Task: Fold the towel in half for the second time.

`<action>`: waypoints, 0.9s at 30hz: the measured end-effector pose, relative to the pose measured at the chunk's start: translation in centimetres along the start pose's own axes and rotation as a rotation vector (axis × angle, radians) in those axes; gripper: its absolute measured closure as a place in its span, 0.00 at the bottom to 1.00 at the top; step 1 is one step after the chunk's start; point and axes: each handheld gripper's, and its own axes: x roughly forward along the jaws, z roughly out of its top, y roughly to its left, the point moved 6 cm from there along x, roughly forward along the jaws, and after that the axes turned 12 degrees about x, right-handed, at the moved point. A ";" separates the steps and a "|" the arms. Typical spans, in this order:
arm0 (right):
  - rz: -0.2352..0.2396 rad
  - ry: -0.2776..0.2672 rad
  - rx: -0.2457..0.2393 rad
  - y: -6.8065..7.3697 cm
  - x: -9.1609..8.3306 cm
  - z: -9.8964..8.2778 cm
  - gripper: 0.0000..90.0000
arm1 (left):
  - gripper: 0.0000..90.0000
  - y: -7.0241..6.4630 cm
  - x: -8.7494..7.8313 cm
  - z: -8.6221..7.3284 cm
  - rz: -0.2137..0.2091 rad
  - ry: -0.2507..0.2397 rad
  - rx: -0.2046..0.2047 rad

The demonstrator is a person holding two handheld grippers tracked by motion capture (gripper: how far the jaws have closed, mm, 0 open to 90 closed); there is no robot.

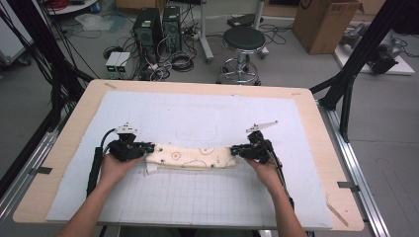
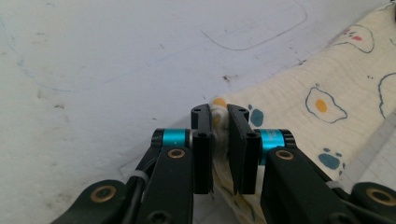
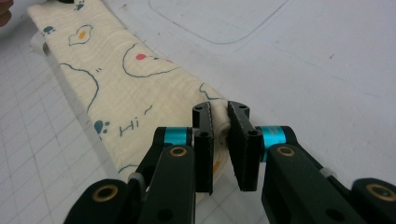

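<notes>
One table, one white gridded mat covering most of it. Room behind: concrete floor, one round stool, two PC towers, one cardboard box, loose cables. One folded cream cloth with egg and paw prints lies left-to-right near the mat's near-centre. Two grippers: left gripper is clamped on the cloth's left end, right gripper pinches its right end. Cloth spans straight between them.
</notes>
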 end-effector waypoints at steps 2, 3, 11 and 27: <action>-0.011 0.003 -0.004 0.0 0.2 0.3 0.90 | 0.89 0.3 0.1 0.4 0.012 0.000 0.004; -0.014 0.002 -0.003 0.0 0.3 0.5 0.90 | 0.89 0.4 0.1 0.7 0.018 -0.010 0.002; -0.031 -0.015 0.009 -0.4 0.7 2.1 0.90 | 0.89 1.6 0.2 1.9 0.045 -0.017 0.004; -0.072 -0.036 0.046 -2.5 2.2 4.0 0.90 | 0.89 3.8 2.6 1.6 0.085 -0.026 -0.079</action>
